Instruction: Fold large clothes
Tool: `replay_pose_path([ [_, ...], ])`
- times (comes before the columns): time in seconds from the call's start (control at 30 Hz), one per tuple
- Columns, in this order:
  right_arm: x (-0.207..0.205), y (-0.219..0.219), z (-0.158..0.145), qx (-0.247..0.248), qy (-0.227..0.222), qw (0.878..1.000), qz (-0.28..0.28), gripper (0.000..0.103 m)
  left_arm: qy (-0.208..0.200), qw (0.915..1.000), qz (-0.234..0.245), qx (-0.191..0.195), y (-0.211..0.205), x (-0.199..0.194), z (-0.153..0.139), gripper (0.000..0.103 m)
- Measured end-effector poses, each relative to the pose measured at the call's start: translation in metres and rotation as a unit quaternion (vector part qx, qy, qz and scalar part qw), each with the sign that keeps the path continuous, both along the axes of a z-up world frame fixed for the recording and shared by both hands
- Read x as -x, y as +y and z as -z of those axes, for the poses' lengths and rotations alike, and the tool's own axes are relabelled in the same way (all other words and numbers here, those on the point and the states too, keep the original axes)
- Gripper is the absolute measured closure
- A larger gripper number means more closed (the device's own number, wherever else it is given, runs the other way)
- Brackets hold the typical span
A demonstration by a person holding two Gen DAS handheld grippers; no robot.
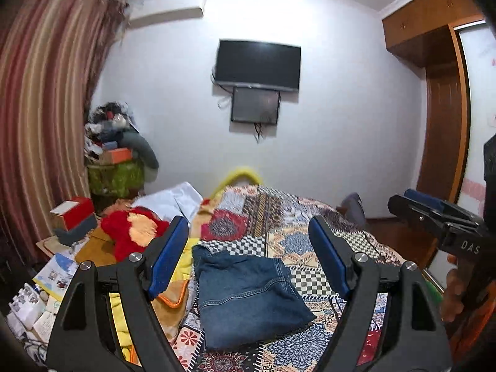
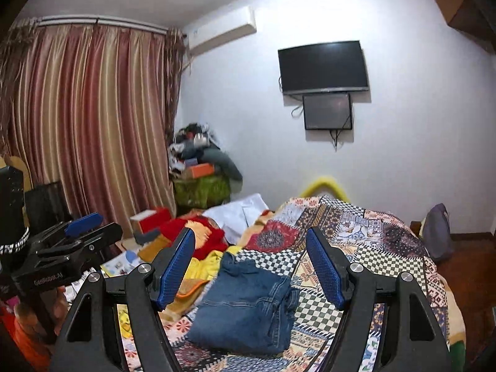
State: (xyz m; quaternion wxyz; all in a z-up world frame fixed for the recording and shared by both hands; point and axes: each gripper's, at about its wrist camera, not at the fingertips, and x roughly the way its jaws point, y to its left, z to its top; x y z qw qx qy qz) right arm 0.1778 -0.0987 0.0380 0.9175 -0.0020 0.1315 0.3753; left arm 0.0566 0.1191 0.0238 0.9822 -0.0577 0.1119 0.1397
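Observation:
Folded blue jeans (image 1: 248,297) lie in a compact stack on the patterned bedspread (image 1: 310,217), near its front. My left gripper (image 1: 249,226) hangs above them, open, with nothing between its blue pads. The right gripper (image 1: 434,207) shows at that view's right edge, held by a hand. In the right wrist view the same jeans (image 2: 248,303) lie below my right gripper (image 2: 251,238), which is also open and holds nothing. The left gripper (image 2: 80,226) appears there at the left edge. Both grippers are well clear of the denim.
A red and orange plush blanket (image 1: 133,232) and yellow cloth (image 1: 183,266) lie left of the jeans. Boxes and papers (image 1: 59,266) clutter the left side. A wardrobe (image 1: 443,108) stands right. A TV (image 1: 257,65) hangs on the far wall, curtains (image 2: 86,124) to the left.

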Motion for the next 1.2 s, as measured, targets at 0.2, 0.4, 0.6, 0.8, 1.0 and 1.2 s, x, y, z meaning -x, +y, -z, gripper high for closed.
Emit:
replay_pose_path([
  [0.2,0.038,-0.011,0.004,-0.006,-0.005,1.000,0.014,0.032,-0.019,0.9997,-0.018,0.005,-0.020,0.025,0.003,0.023],
  [0.4,0.066,-0.015,0.008,0.028,-0.025,0.999,0.033,0.013,-0.010,0.9989,-0.041,-0.020,-0.037,0.037,0.009,0.006],
  [0.6,0.076,-0.024,0.009,0.027,-0.038,0.996,0.069,0.000,-0.011,0.9988,-0.037,-0.031,-0.045,0.044,0.008,0.000],
  [0.8,0.073,-0.028,0.005,0.028,-0.035,0.996,0.077,0.000,-0.011,0.9989,-0.034,-0.029,-0.045,0.046,0.009,0.000],
  [1.0,0.073,-0.026,0.005,0.028,-0.034,0.996,0.076,0.000,-0.011,0.9991,-0.034,-0.021,-0.039,0.047,0.010,0.000],
  [1.2,0.073,-0.025,0.004,0.026,-0.034,0.996,0.073,0.000,-0.010,0.9991,-0.035,-0.021,-0.039,0.045,0.010,0.000],
])
